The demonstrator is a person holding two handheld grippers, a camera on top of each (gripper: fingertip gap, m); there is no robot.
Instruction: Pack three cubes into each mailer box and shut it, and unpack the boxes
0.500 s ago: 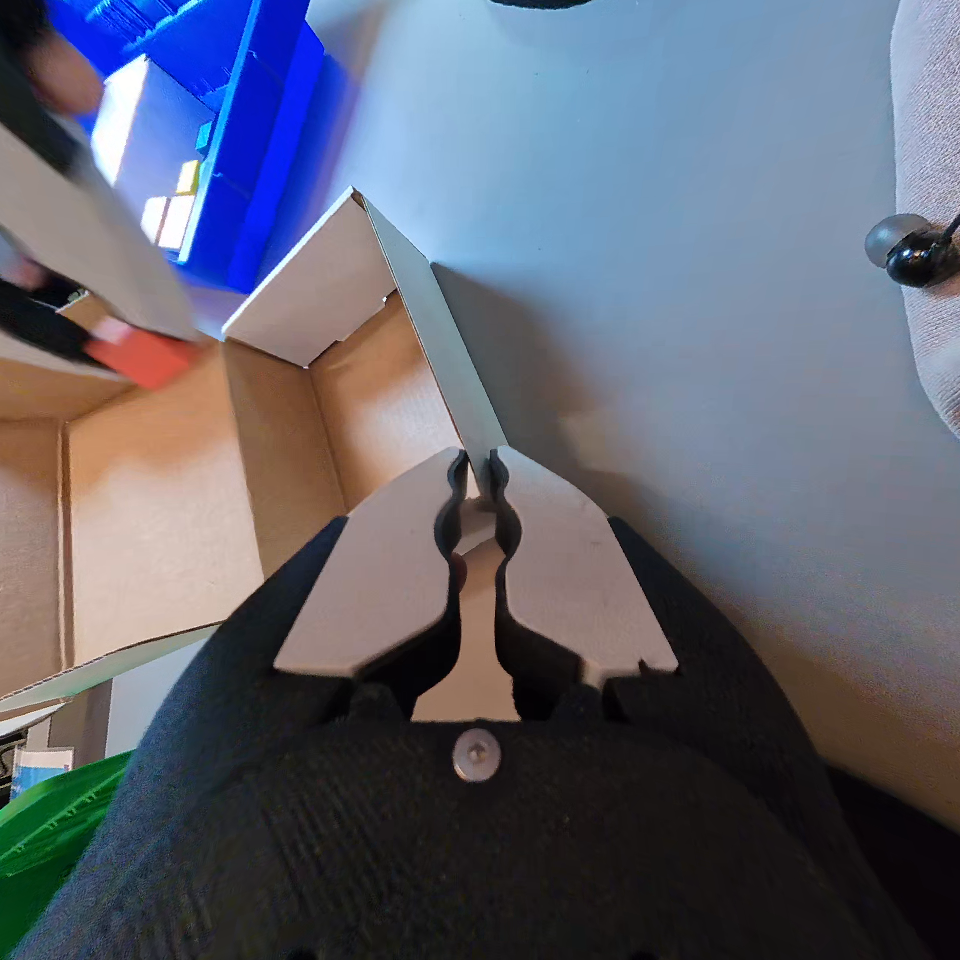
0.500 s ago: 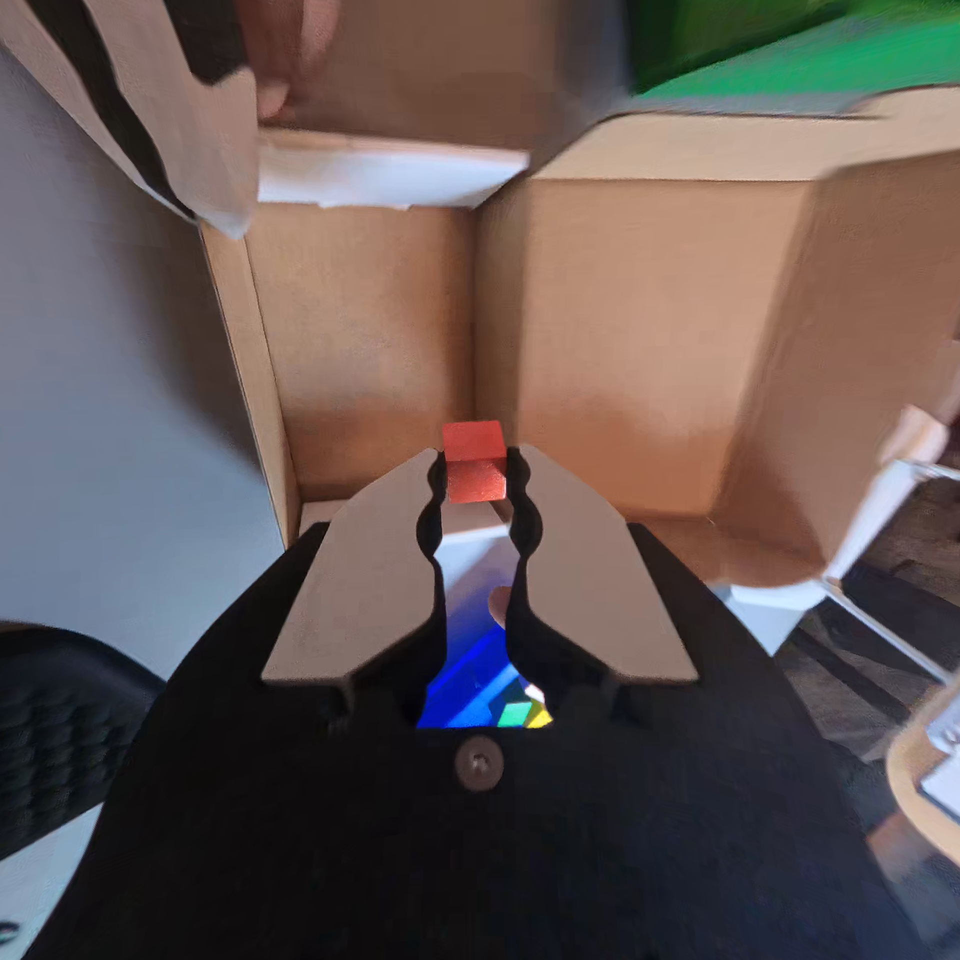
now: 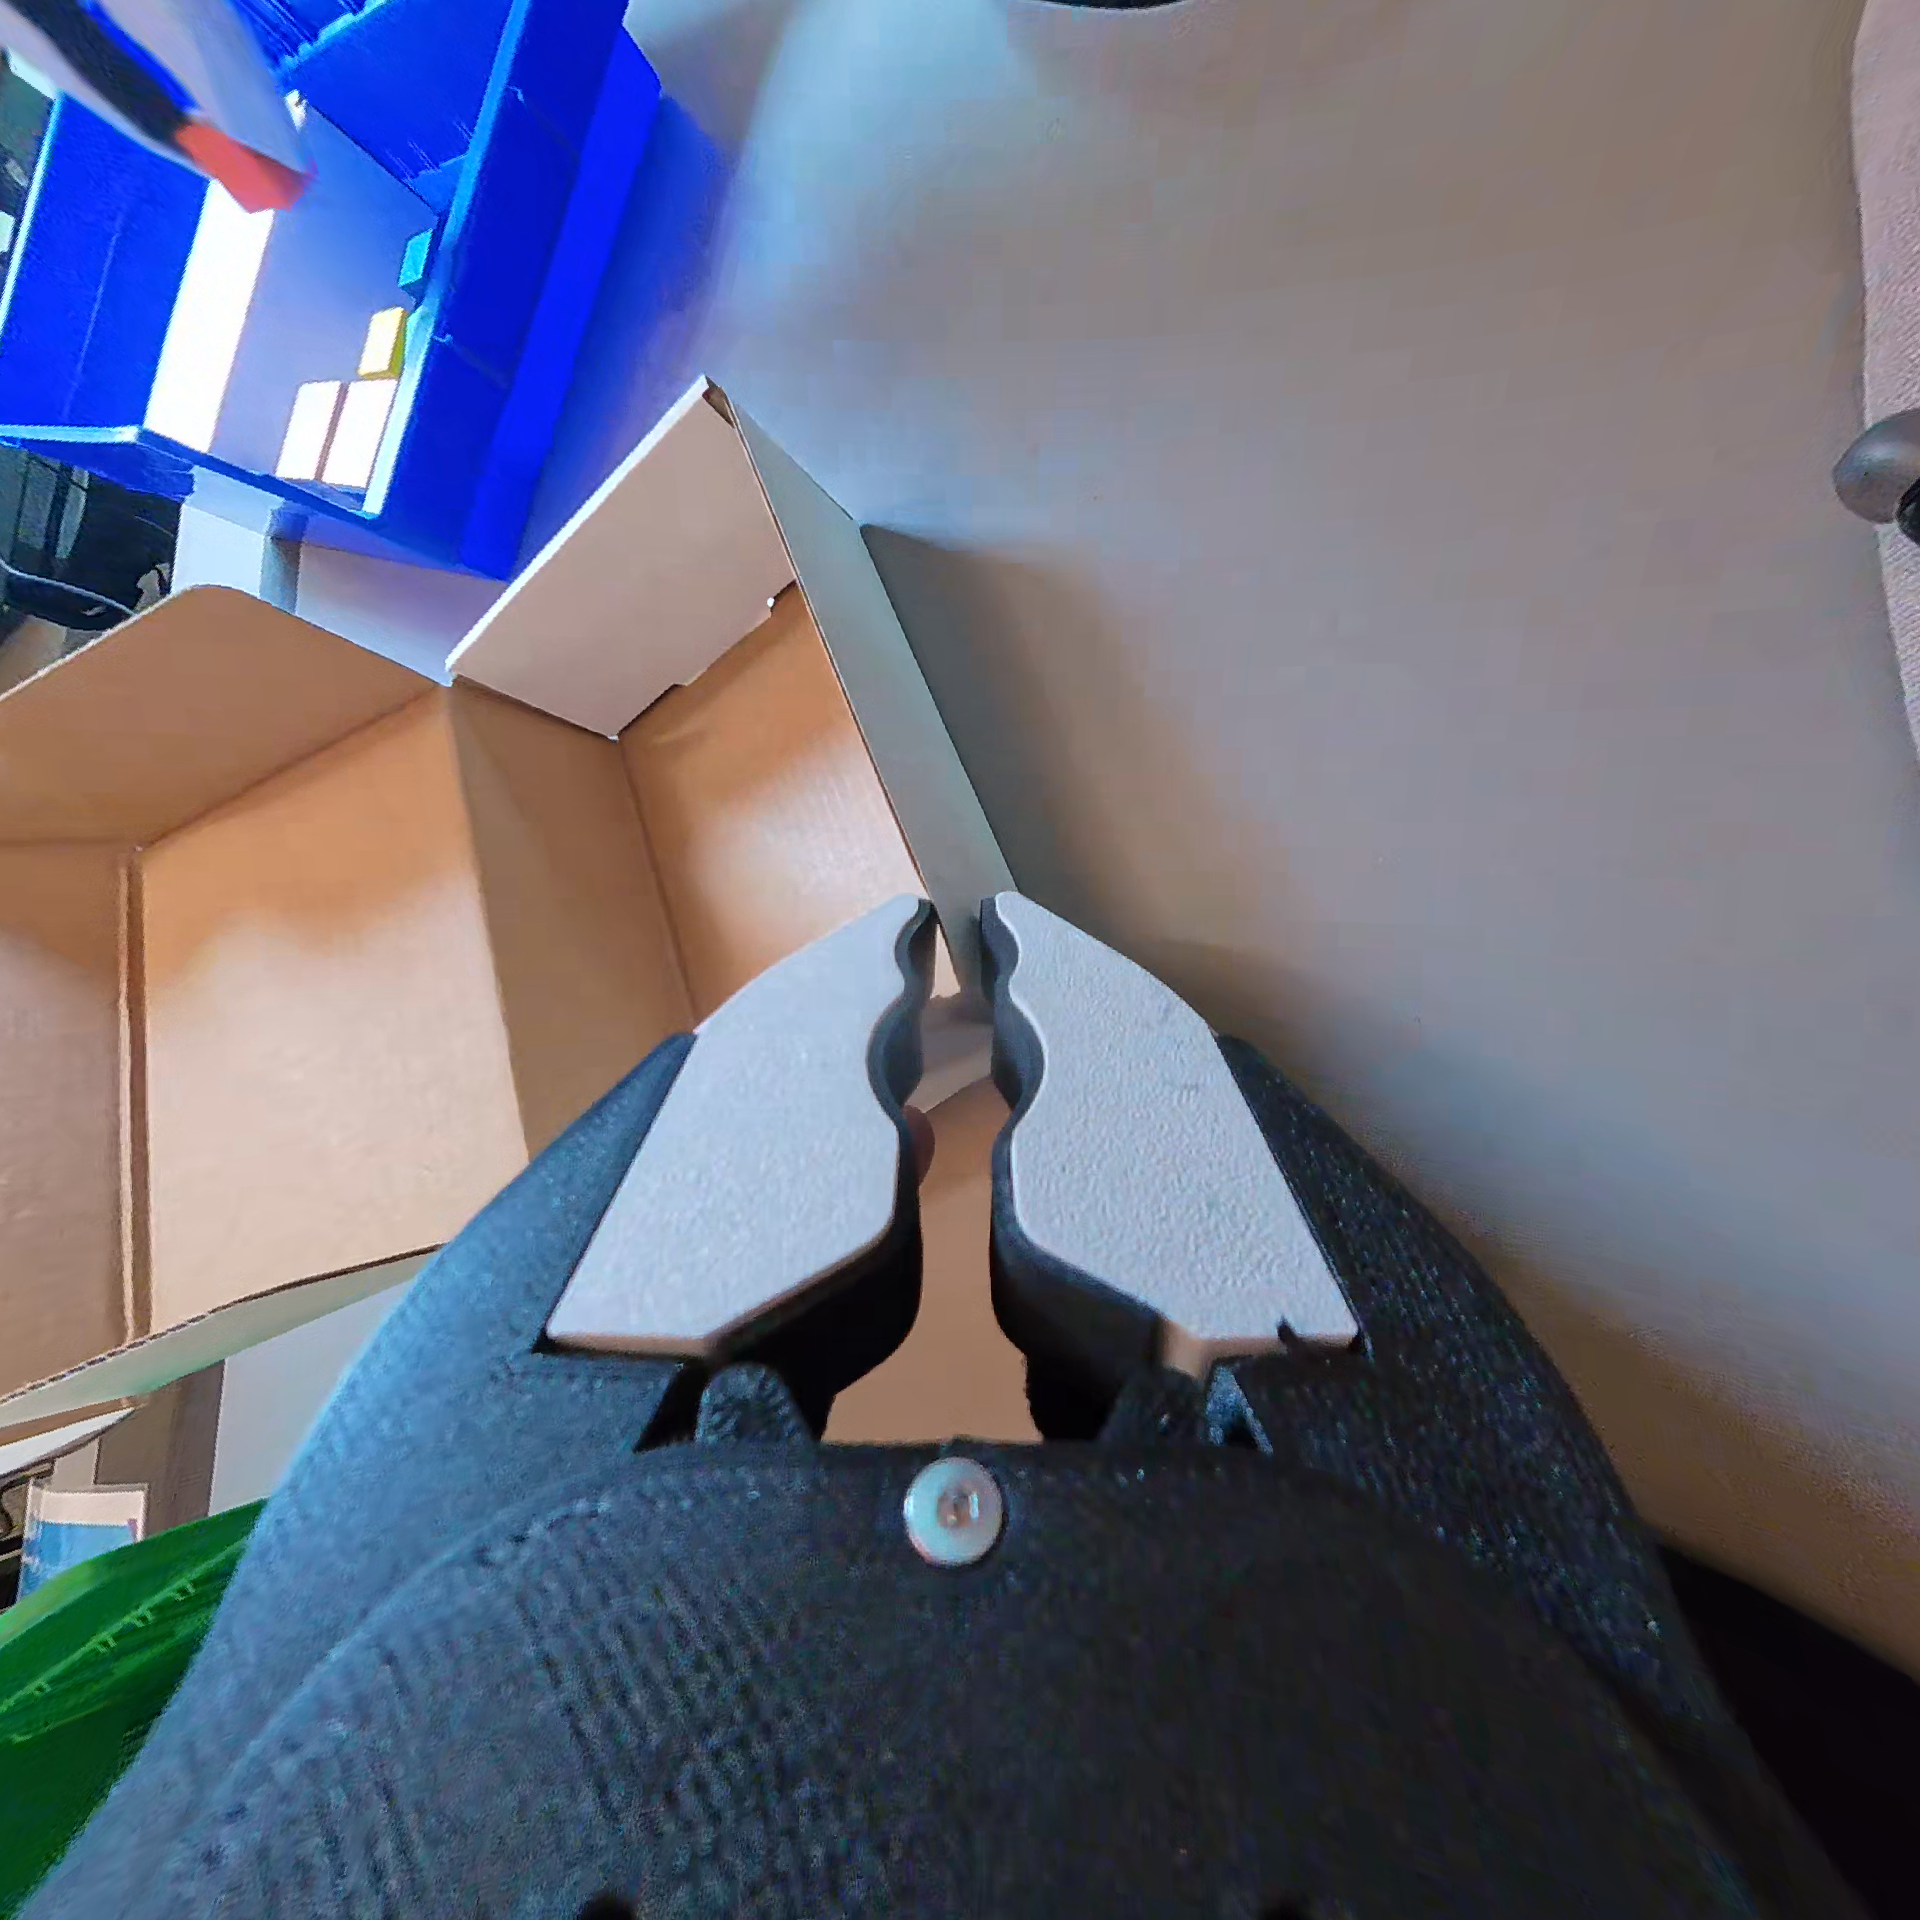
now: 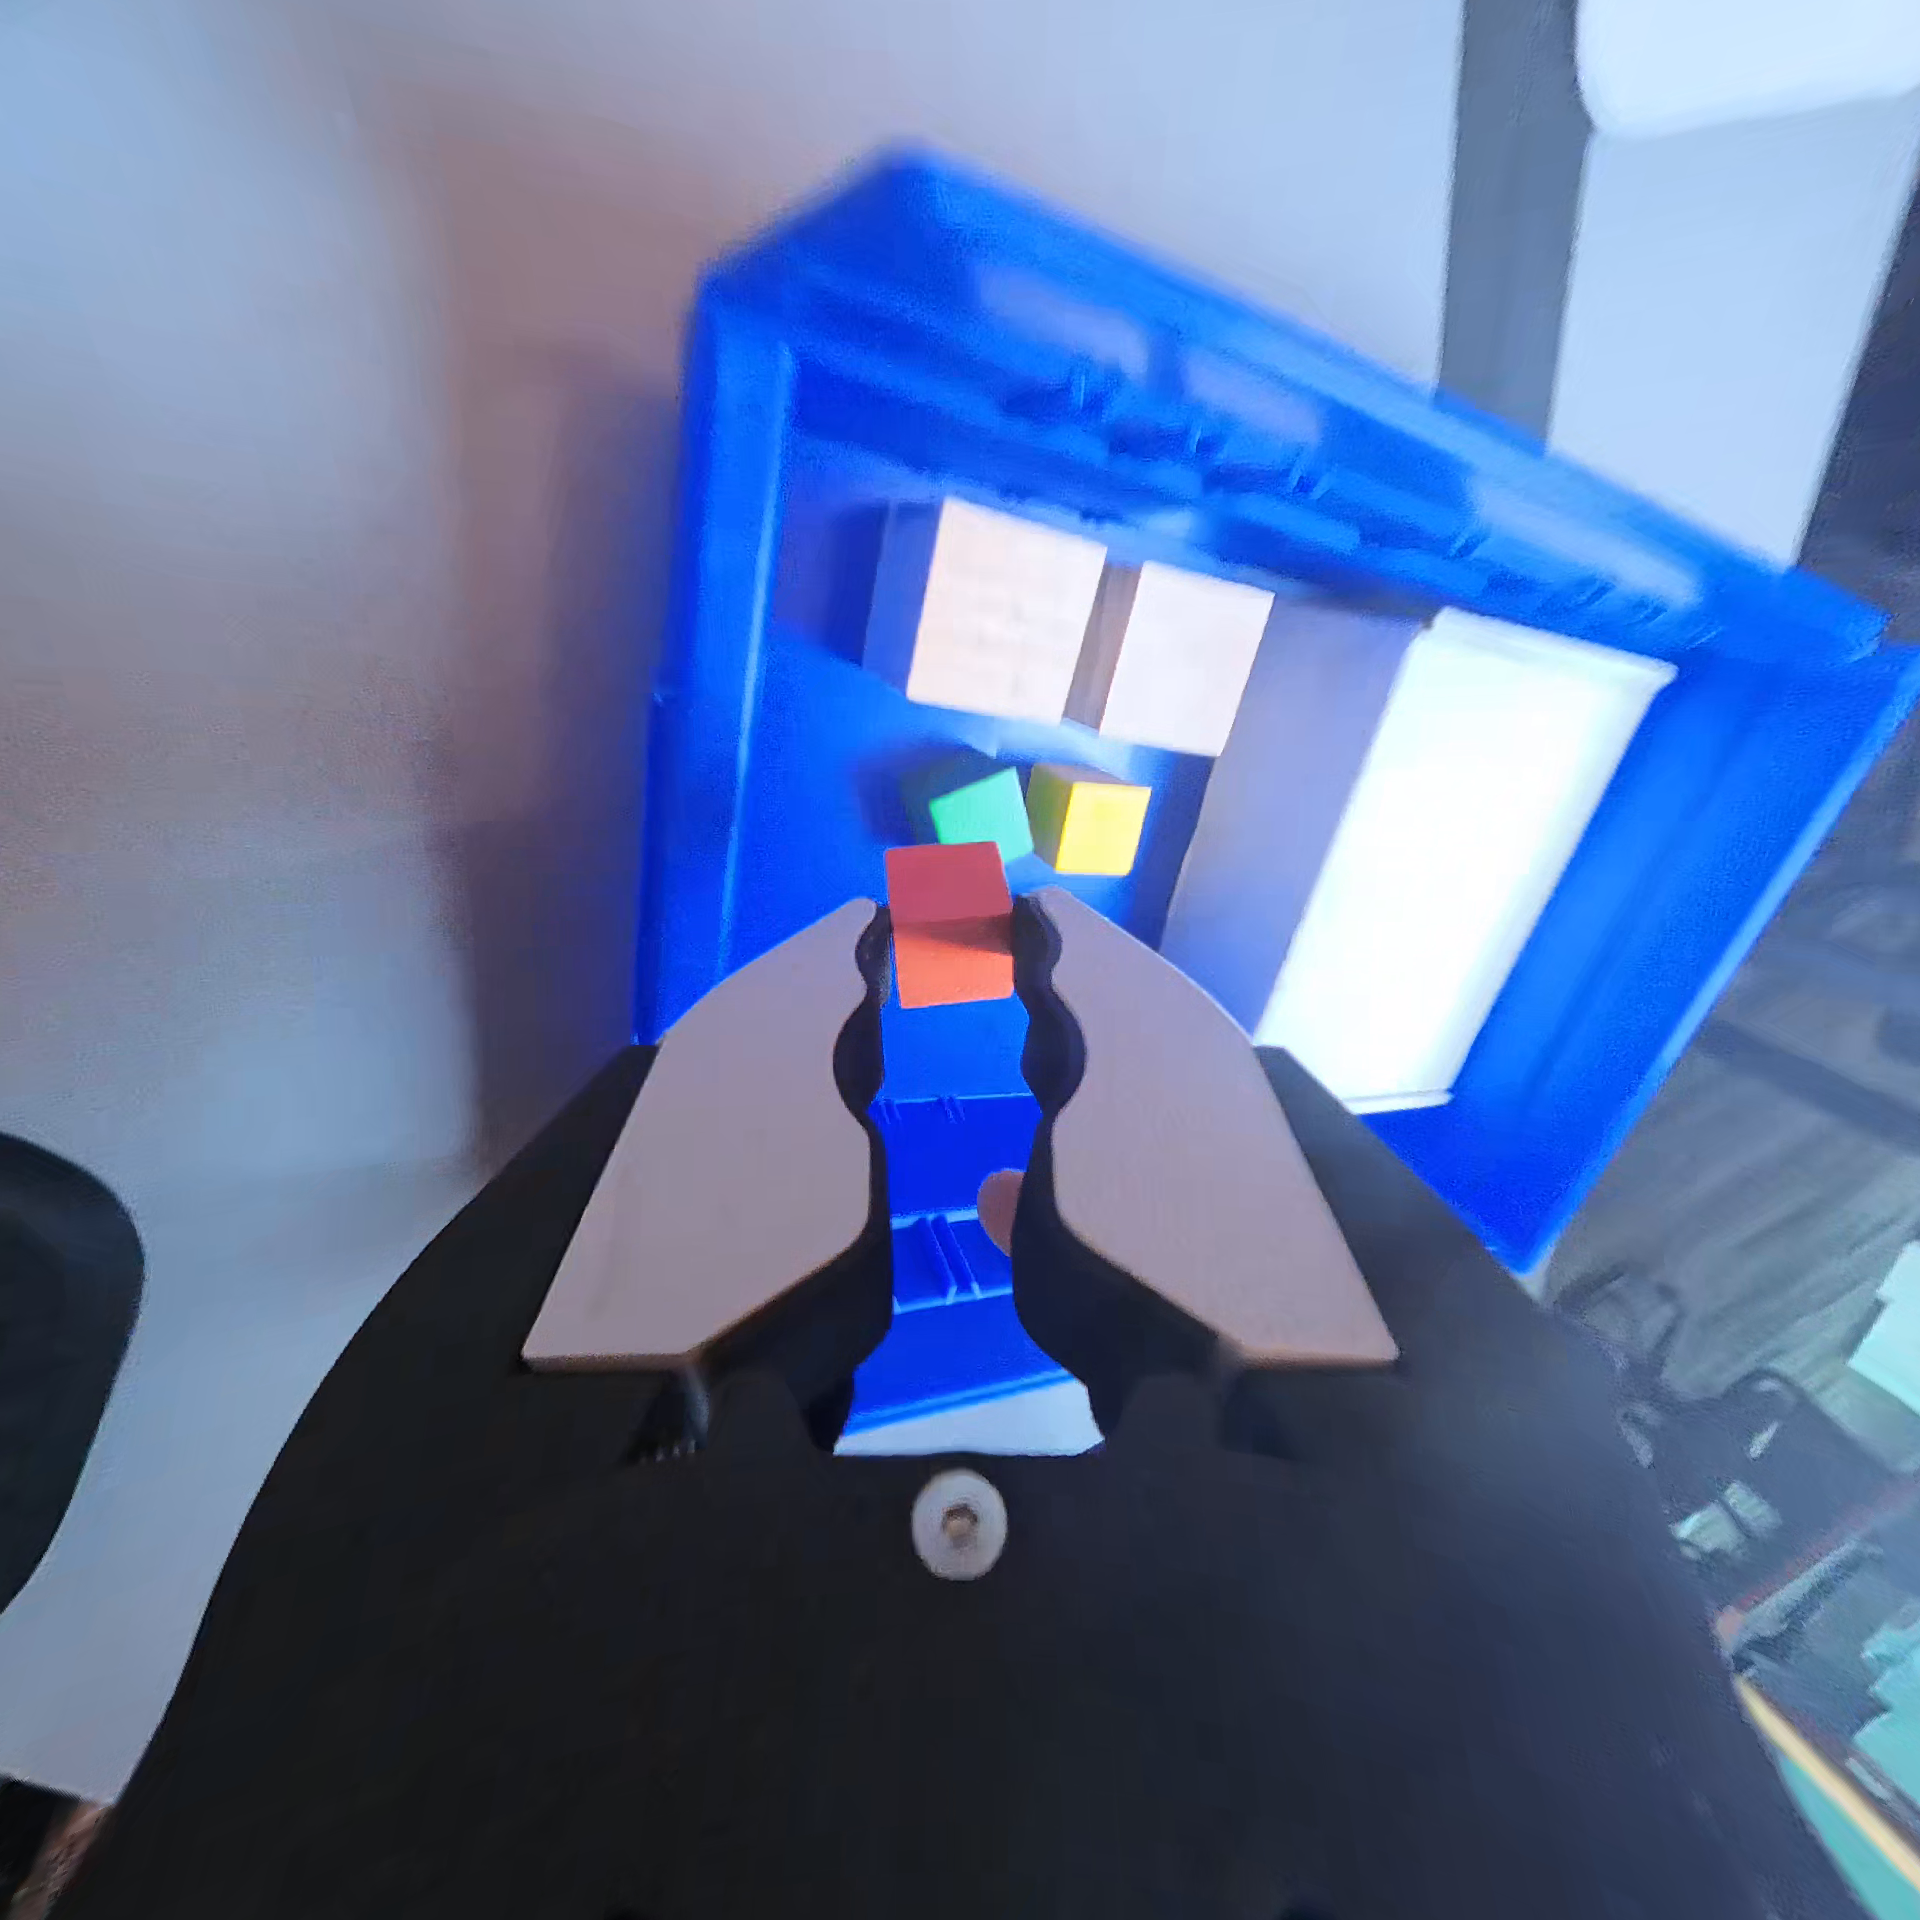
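My left gripper (image 3: 958, 925) is shut on the side wall of an open mailer box (image 3: 894, 707), white outside and brown inside; I see no cube in the part of its interior that shows. My right gripper (image 4: 951, 914) is shut on a red cube (image 4: 948, 925) and holds it above a blue bin (image 4: 1091, 343). In the bin lie a green cube (image 4: 977, 812), a yellow cube (image 4: 1096, 826) and two pale wooden cubes (image 4: 1003, 608). In the left wrist view the red cube (image 3: 244, 171) shows at the top left over the blue bin (image 3: 551, 270).
The box and bin stand on a pale table (image 3: 1351, 520). A green bin (image 3: 94, 1683) shows at the lower left of the left wrist view. A white block (image 4: 1455, 831) lies in the blue bin's right part. A black chair (image 4: 52, 1299) is at the left.
My right gripper has carried the red cube out of the mailer box and over the blue bin. My left gripper still holds the box wall.
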